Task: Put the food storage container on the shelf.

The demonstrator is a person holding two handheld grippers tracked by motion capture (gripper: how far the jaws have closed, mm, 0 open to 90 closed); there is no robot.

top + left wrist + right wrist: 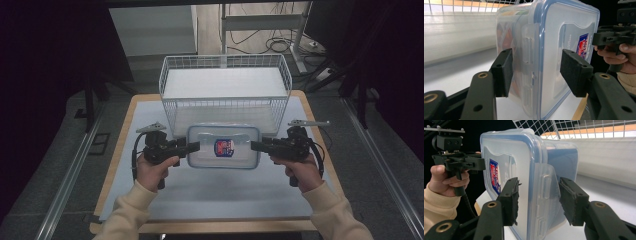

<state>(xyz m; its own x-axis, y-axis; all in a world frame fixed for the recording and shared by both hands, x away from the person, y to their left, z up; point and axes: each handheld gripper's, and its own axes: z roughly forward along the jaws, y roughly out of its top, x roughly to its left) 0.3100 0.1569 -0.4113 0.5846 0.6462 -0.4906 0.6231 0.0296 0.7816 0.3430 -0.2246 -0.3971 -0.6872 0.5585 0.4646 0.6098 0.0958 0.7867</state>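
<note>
Left gripper (194, 147): jaws closed on the 9 o'clock short end of the lidded container (223, 146). Right gripper (256, 146): jaws clamped on the 3 o'clock end. Container: long axis running 9-to-3, held between both, just at 6 o'clock of the wire basket (225, 62). Basket lies at 12 o'clock from the load; both hands equally near.

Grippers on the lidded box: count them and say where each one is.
2. The left gripper clamps the left end of the lidded box; the right gripper clamps its right end, in front of the wire basket.
</note>
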